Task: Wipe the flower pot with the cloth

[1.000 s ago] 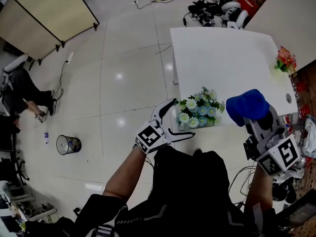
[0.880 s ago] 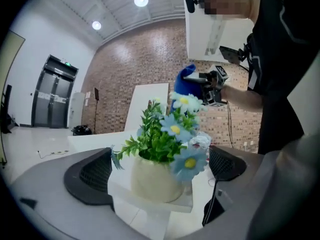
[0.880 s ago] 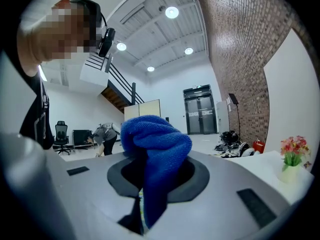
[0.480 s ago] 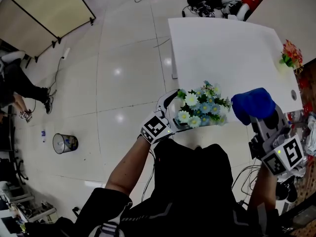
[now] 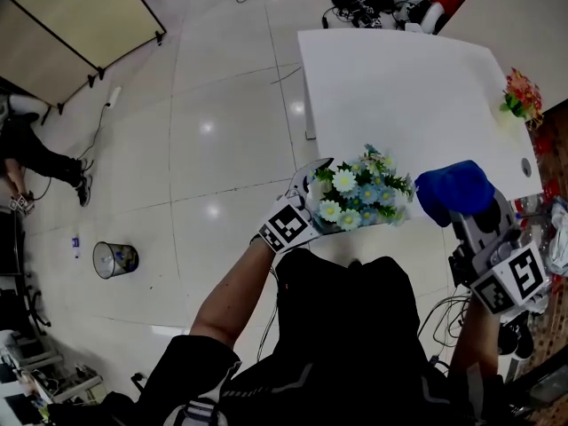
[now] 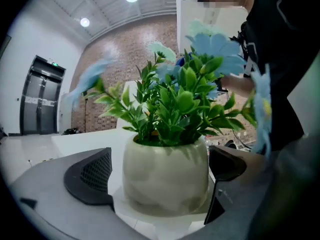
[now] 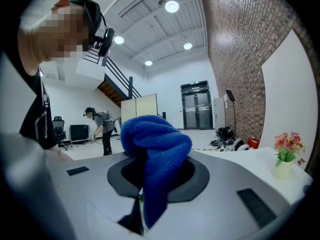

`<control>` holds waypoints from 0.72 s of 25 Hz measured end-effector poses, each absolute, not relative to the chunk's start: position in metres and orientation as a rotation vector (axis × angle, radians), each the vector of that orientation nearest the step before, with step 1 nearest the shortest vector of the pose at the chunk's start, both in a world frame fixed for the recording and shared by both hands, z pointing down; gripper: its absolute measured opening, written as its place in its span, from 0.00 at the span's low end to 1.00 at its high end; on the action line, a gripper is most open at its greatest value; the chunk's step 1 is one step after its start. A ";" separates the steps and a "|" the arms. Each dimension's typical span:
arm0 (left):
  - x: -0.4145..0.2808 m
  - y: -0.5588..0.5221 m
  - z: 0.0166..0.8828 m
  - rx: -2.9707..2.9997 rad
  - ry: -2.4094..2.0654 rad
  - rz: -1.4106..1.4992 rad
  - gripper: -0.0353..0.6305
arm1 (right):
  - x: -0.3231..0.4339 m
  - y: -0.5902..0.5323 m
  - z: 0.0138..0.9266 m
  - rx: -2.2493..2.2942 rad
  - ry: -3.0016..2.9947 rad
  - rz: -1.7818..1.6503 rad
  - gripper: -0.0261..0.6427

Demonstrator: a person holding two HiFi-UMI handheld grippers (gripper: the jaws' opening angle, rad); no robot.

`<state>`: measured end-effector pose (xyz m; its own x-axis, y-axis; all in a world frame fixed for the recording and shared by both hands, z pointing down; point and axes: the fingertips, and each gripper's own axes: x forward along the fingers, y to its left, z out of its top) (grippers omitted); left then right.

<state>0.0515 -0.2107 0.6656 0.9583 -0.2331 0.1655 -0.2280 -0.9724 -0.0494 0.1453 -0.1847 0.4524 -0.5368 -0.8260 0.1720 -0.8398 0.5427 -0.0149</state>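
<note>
At near surface [image 5: 399, 87] edge: flowers [image 5: 359, 189] overhung upright flower pot [image 6: 165, 169] | left gripper [image 6: 160, 178] gaped around it | right gripper [image 7: 157, 179] pinched cloth [image 7: 155, 144]

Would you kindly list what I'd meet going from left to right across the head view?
Waste bin → flower pot → cloth → small vase of red flowers. Left out: the left claw, which straddles the flower pot, and the right claw, which overlaps the cloth.

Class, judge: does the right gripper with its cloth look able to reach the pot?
Probably yes: right gripper and cloth sit beside the flowers, nothing between; left gripper's jaws flank the pot.
</note>
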 end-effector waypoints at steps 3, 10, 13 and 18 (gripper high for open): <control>0.066 -0.210 0.666 -3.063 0.273 -0.304 0.95 | 0.143 -0.186 0.454 1.424 -2.631 0.153 0.14; 0.080 -0.210 0.672 -3.056 0.203 -0.338 0.95 | 0.145 -0.184 0.456 1.434 -2.631 0.187 0.14; 0.079 -0.210 0.671 -3.048 0.203 -0.324 0.91 | 0.147 -0.183 0.456 1.434 -2.621 0.185 0.14; 0.076 -0.205 0.670 -3.067 0.188 -0.298 0.90 | 0.148 -0.183 0.451 1.439 -2.629 0.196 0.14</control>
